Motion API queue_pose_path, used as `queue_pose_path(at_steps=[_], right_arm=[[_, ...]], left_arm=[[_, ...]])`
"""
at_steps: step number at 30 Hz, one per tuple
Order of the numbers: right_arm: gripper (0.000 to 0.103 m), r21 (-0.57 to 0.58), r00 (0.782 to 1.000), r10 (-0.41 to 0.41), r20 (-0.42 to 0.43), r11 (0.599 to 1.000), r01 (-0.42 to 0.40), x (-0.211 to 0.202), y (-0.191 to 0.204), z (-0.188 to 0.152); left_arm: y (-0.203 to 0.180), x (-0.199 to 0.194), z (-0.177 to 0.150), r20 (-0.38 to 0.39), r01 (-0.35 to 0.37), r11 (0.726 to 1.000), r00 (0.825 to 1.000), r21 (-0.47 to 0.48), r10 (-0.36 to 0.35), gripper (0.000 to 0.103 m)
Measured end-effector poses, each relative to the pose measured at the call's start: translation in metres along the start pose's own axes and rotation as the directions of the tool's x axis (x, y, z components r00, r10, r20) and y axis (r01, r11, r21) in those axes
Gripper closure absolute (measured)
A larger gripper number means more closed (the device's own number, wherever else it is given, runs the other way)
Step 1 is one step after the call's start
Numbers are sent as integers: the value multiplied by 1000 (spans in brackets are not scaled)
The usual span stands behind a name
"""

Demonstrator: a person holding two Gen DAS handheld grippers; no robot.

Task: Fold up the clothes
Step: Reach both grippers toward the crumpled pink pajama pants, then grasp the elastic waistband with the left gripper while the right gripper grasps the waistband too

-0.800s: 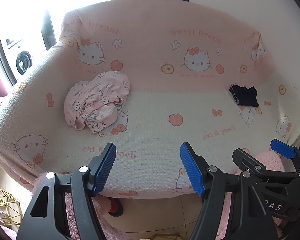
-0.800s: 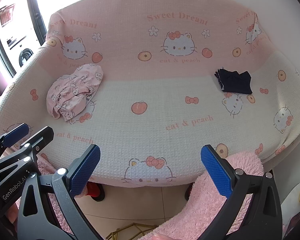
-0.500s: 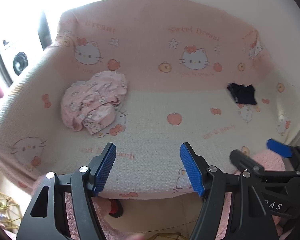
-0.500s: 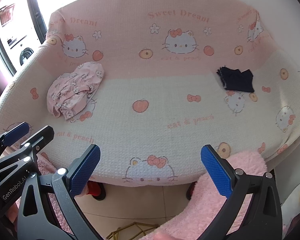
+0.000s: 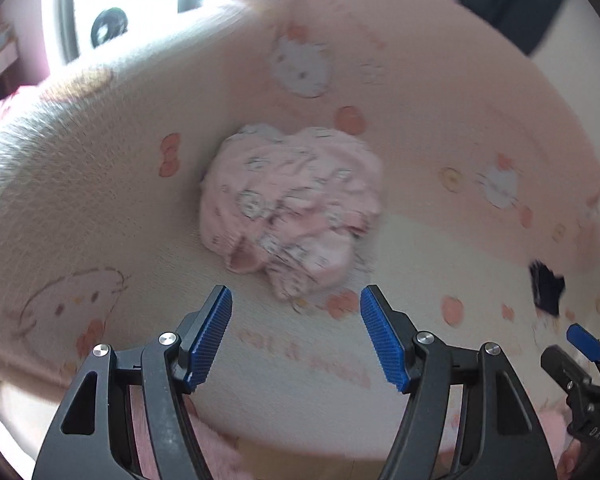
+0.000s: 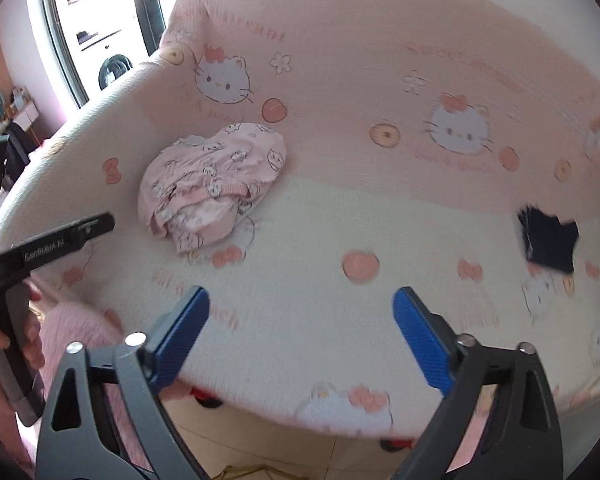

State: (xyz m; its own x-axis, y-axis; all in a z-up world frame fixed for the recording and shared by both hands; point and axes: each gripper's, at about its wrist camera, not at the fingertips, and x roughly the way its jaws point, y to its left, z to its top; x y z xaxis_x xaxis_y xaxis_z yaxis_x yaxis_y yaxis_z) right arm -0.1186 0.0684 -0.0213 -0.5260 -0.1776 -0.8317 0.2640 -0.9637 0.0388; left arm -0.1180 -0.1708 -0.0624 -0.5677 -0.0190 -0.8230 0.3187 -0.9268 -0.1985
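Note:
A crumpled pink garment (image 5: 292, 204) printed with small cat faces lies on the left part of the sofa seat, also seen as the pink garment (image 6: 214, 184) in the right wrist view. My left gripper (image 5: 296, 312) hovers open just short of it, nothing between its blue pads. My right gripper (image 6: 302, 320) is open over the middle of the seat, empty, with the garment up and to its left. A small folded dark garment (image 6: 548, 240) rests at the seat's right side, blurred as the dark garment (image 5: 546, 288) in the left wrist view.
The sofa (image 6: 380, 220) wears a pink and cream cover with cat and peach prints. A fluffy pink cushion (image 6: 76, 328) sits by its front edge. A washing machine (image 6: 114, 70) stands behind glass at the back left. A hand (image 6: 4, 340) holds the left gripper's handle.
Both grippers have swung left and moved closer to the sofa. The pink garment now lies right ahead of the left gripper and looks much larger. Both stay open.

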Motion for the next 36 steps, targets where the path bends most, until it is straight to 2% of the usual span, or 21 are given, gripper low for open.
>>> queue_pose_path(at_steps=[2,6,8,10,14,21,23,24,25,26,28,30,33,36], right_arm=[[18,-11,1000,24,-18,1000,-24,28,10,18],[18,-62,997,32,-65,997,-36,95,38,49],[23,-76,995,48,-92,996,-55,128,47,63],[30,-89,992,31,-125,995,-43,162,53,73],[31,-103,982,4,-190,994,-24,225,63,90],[31,-41,955,69,-289,996,-84,289,56,92],[33,-29,943,100,-317,993,-115,300,57,92],[40,-20,937,132,-323,989,-146,303,57,93],[60,-8,932,172,-318,983,-184,301,57,95],[71,2,932,192,-306,980,-201,297,57,96],[81,4,938,208,-276,977,-215,286,55,99],[82,-17,949,201,-241,977,-211,273,52,104],[84,-36,961,188,-203,979,-200,253,45,114],[85,-53,980,149,-134,986,-157,225,35,125]], left_arm=[[10,24,19,-41,-26,999,999,-24,25,34],[33,75,41,-98,-93,992,992,-81,85,34],[43,105,48,-140,-86,989,988,-124,69,34],[45,127,50,-174,-100,988,981,-116,79,34],[50,166,51,-227,-124,987,969,-99,99,34],[64,197,40,-248,-67,980,969,-189,19,32],[64,201,40,-241,-54,981,970,-186,8,32],[65,201,41,-231,-42,979,973,-199,-5,32],[66,200,41,-221,-30,977,975,-212,-18,40],[67,199,41,-205,-1,972,977,-237,-49,57],[64,196,41,-188,27,969,979,-244,-74,71],[52,184,44,-142,7,983,989,-181,-33,78],[37,158,46,-67,33,993,997,-115,-41,82],[23,131,41,-13,75,995,997,-66,-76,82]])
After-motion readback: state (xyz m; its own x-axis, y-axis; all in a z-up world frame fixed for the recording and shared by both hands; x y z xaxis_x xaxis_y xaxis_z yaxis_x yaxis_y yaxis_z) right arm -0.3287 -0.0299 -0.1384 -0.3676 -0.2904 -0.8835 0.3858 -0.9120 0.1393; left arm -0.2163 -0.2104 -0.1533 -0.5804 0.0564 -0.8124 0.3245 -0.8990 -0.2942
